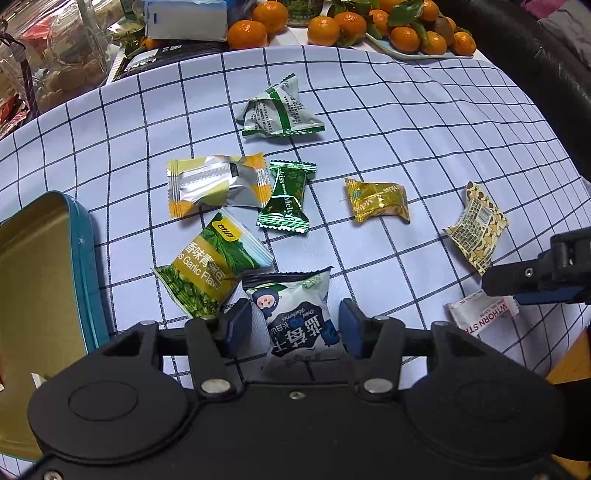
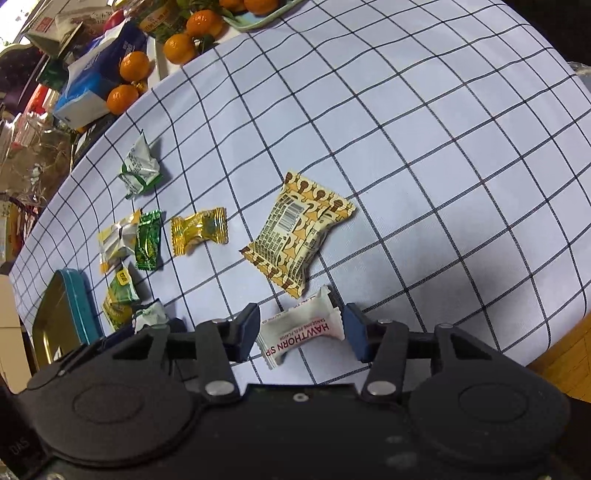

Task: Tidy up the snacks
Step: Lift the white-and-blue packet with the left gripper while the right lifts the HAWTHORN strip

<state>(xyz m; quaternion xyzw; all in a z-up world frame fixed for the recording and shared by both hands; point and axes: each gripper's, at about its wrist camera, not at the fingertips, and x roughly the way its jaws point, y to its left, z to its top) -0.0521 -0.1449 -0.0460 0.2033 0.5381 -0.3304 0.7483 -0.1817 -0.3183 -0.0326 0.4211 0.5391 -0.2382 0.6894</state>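
Note:
Several snack packets lie on a checked tablecloth (image 1: 369,110). My left gripper (image 1: 293,326) is open with its fingers on either side of a white dried-blueberry packet (image 1: 295,317). A green garlic-flavour pea packet (image 1: 210,266) lies just left of it. An open teal tin (image 1: 48,258) with a gold inside stands at the far left. My right gripper (image 2: 301,332) is open around a white hawthorn packet (image 2: 301,330), which also shows in the left wrist view (image 1: 480,314). A tan patterned packet (image 2: 299,236) lies just beyond it.
A yellow-silver packet (image 1: 218,182), a green candy (image 1: 286,201), a gold candy (image 1: 378,199) and a crumpled green-white packet (image 1: 277,110) lie mid-cloth. Mandarins (image 1: 351,22), a tissue pack (image 1: 184,18) and boxes crowd the far edge. The cloth's edge is at near right (image 2: 535,354).

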